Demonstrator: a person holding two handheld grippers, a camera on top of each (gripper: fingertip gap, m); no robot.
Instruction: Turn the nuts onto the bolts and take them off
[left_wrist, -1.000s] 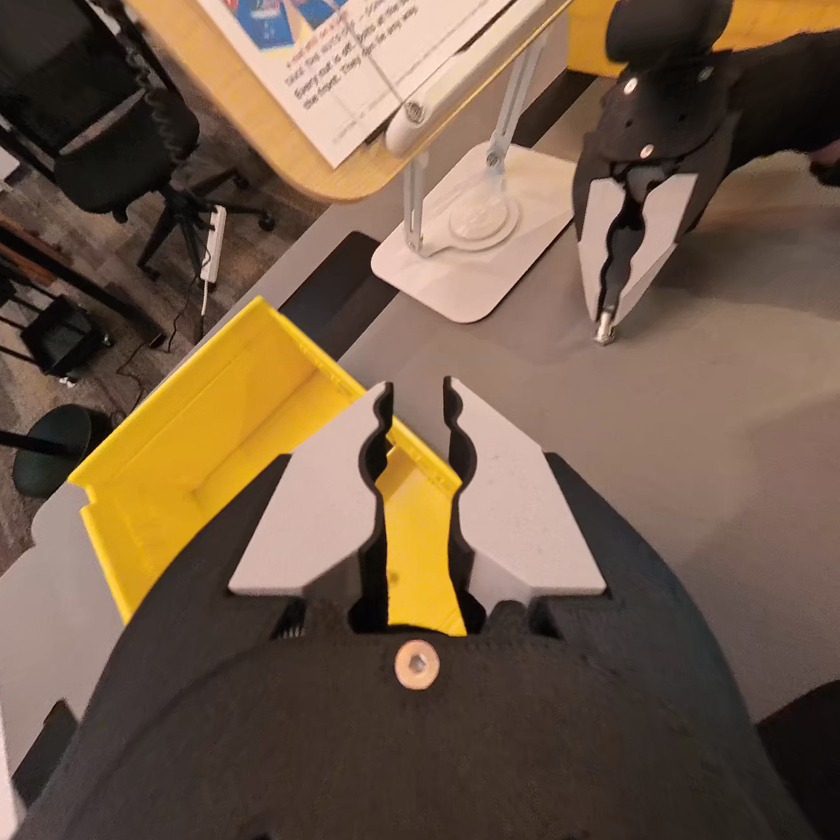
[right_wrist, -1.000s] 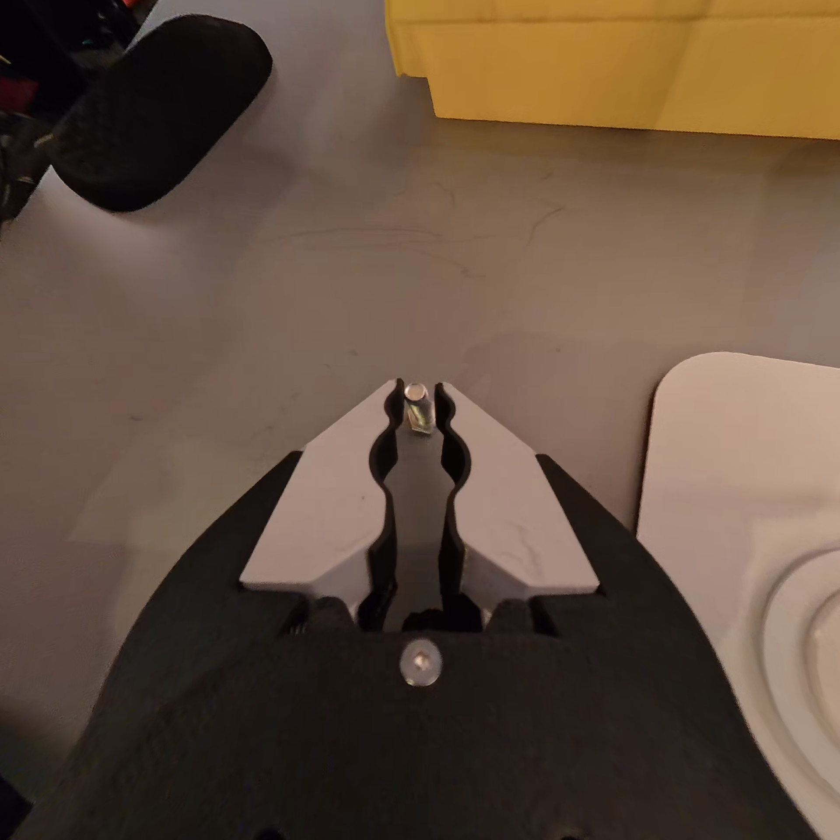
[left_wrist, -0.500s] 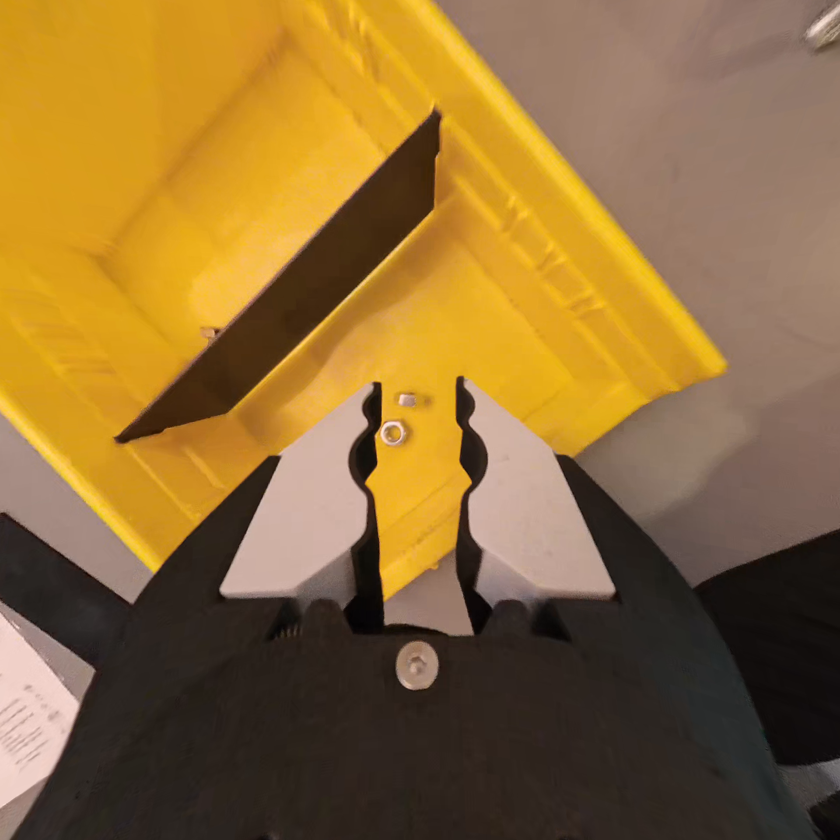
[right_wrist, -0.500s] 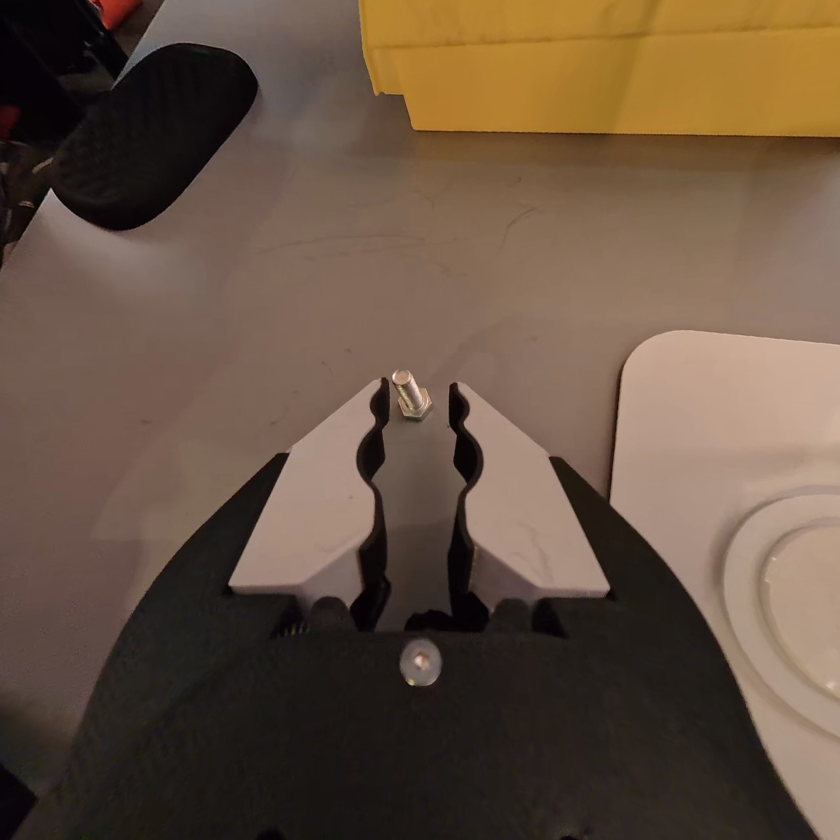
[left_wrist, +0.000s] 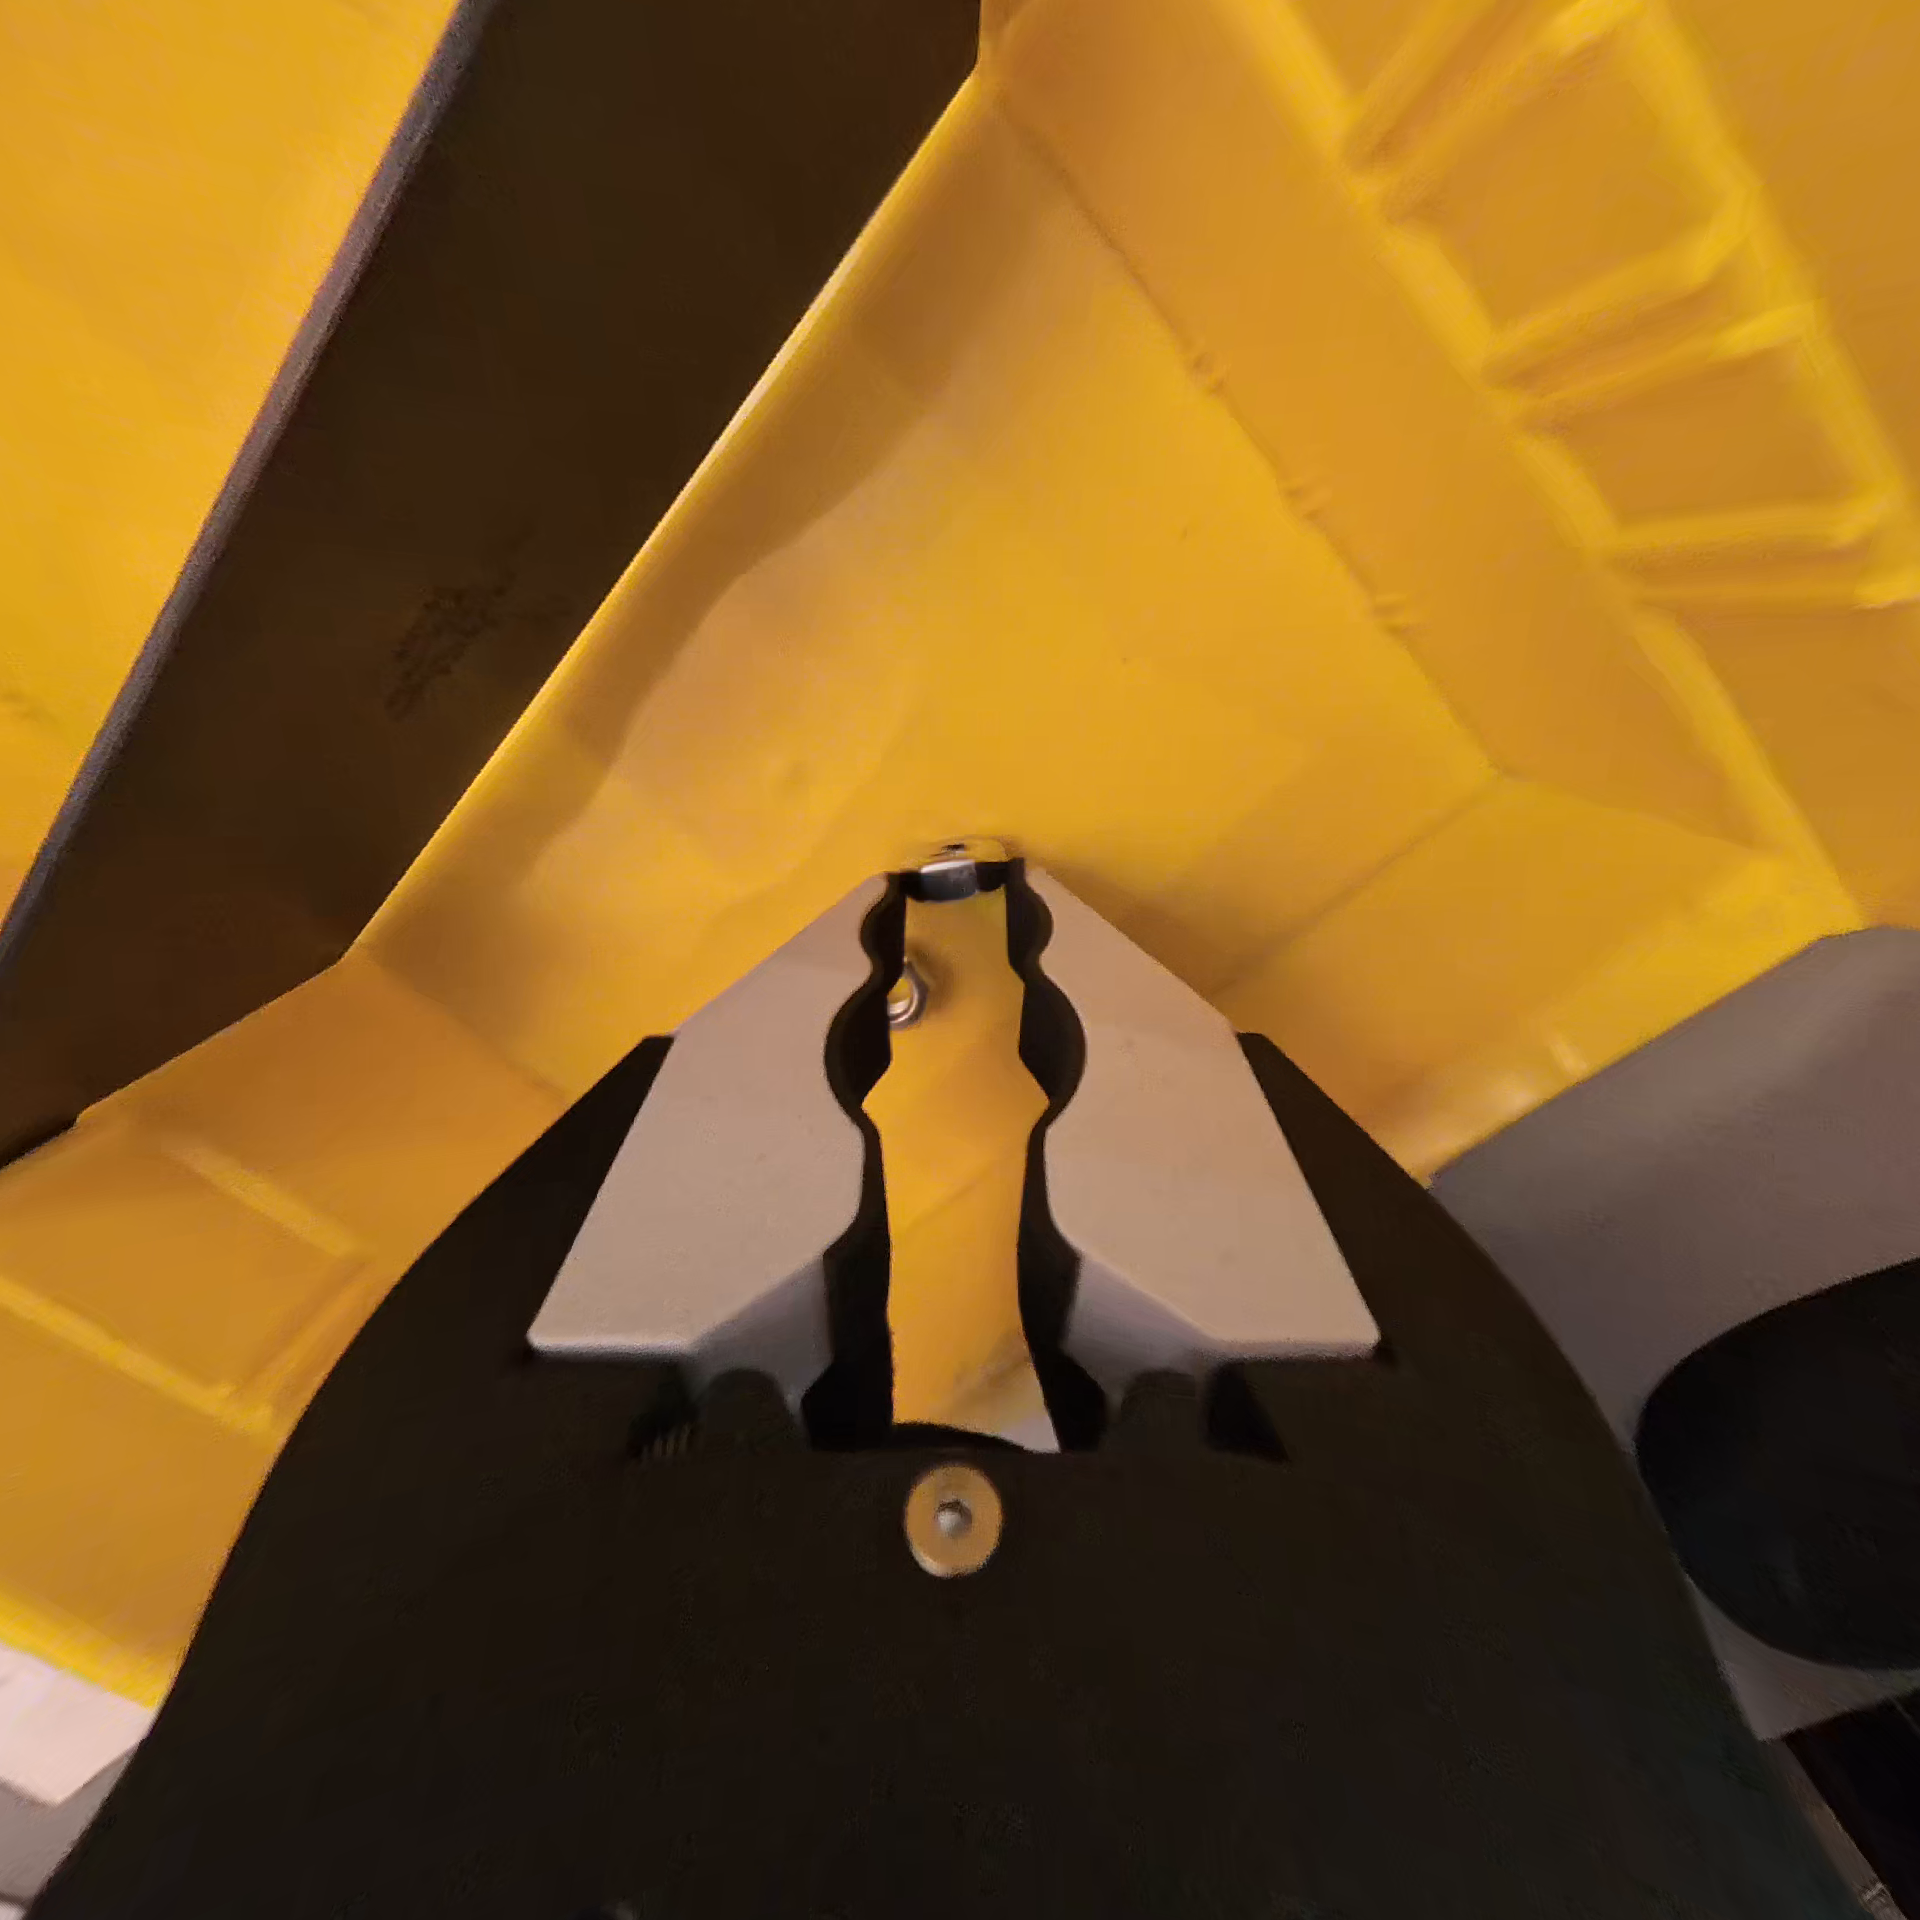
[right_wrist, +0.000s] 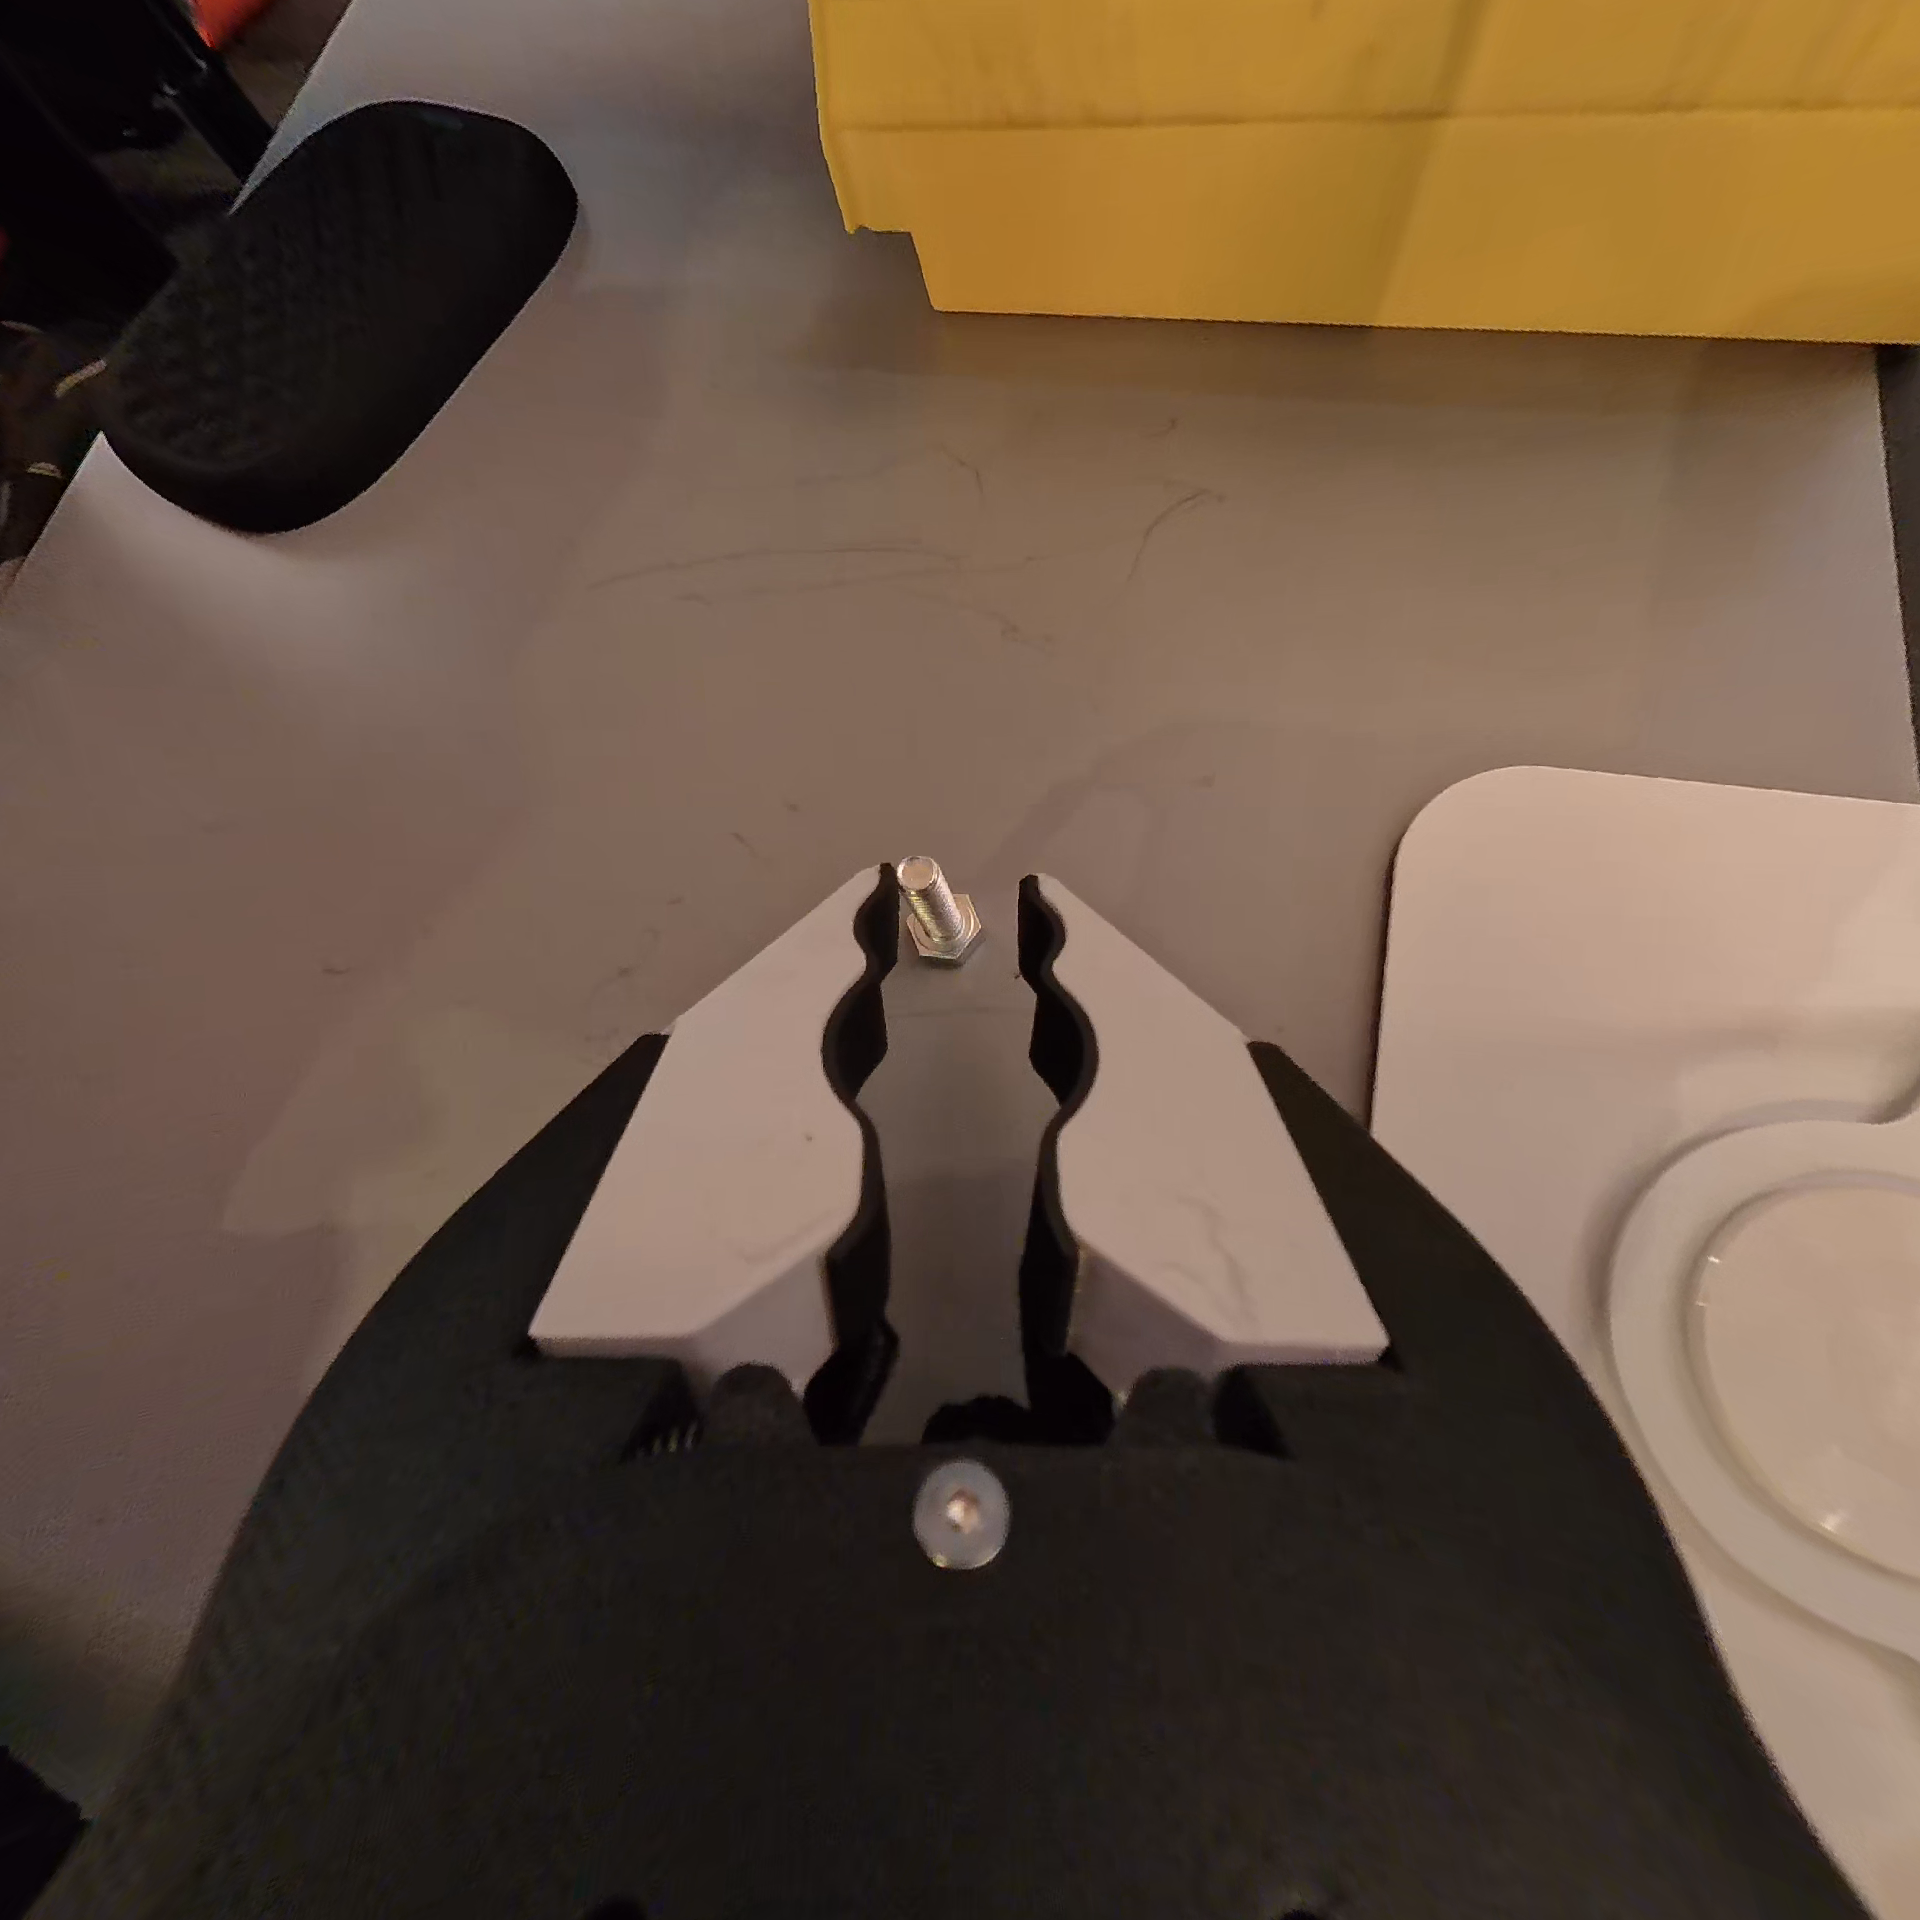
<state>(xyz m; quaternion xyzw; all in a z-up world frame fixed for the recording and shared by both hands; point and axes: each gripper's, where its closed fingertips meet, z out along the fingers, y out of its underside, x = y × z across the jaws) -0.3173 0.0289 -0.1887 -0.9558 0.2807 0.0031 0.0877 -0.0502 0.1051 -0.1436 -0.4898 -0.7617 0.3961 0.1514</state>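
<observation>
The left gripper (left_wrist: 951, 883) reaches down into the yellow bin (left_wrist: 1091, 623). A small nut (left_wrist: 951, 871) sits right at its tips in the middle of the frame, but blur hides whether the jaws pinch it yet. Close slowly and squarely so it won't pop out. A second nut (left_wrist: 912, 1000) lies just below. The right gripper (right_wrist: 956, 883) waits with jaws spread around the bolt (right_wrist: 932, 914) standing on the grey table (right_wrist: 623, 675).
</observation>
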